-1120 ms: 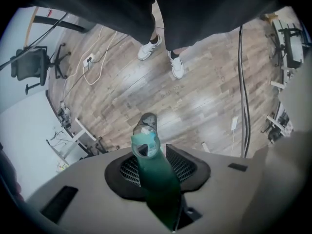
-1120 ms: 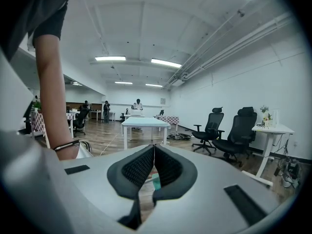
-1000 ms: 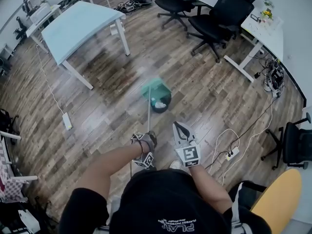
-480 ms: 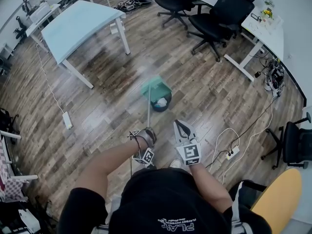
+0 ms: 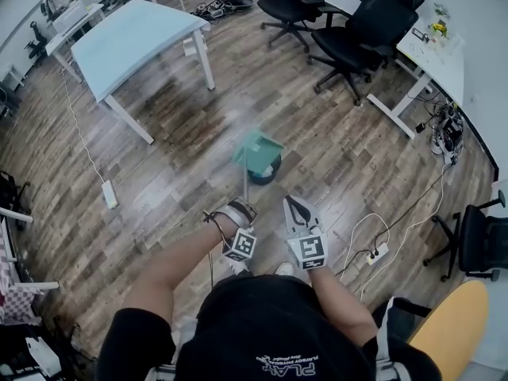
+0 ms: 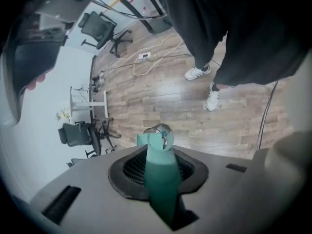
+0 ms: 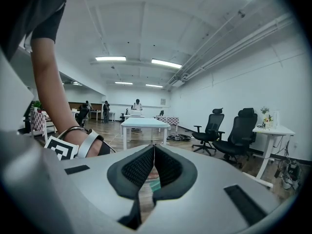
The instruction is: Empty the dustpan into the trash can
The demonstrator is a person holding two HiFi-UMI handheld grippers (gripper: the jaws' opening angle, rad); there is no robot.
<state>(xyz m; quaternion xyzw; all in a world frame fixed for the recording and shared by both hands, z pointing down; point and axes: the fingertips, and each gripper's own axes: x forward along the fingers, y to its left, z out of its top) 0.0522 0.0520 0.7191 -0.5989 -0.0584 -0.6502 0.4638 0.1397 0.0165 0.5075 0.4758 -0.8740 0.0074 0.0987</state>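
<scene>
A green long-handled dustpan [image 5: 257,149] hangs tilted over the small black trash can [image 5: 266,171] on the wood floor ahead of me. Its thin handle [image 5: 244,185] runs back to my left gripper [image 5: 240,211], which is shut on it; those jaws have just been closing with the handle between them. In the left gripper view the green handle [image 6: 161,179] fills the jaws of the left gripper [image 6: 157,152], with the dustpan [image 6: 152,139] and the trash can [image 6: 164,129] at its far end. My right gripper [image 5: 295,206] is held beside it, level. The right gripper [image 7: 154,150] is shut and holds nothing.
A light blue table [image 5: 135,34] stands at the far left, two black office chairs [image 5: 373,22] at the far right and a white desk [image 5: 440,50] beyond them. Cables and a power strip [image 5: 376,252] lie on the floor to the right, another strip [image 5: 109,196] to the left.
The left gripper has risen a little and rolled, turning the dustpan so it tips over the trash can and hides the white litter seen inside earlier. The right gripper has stayed put.
</scene>
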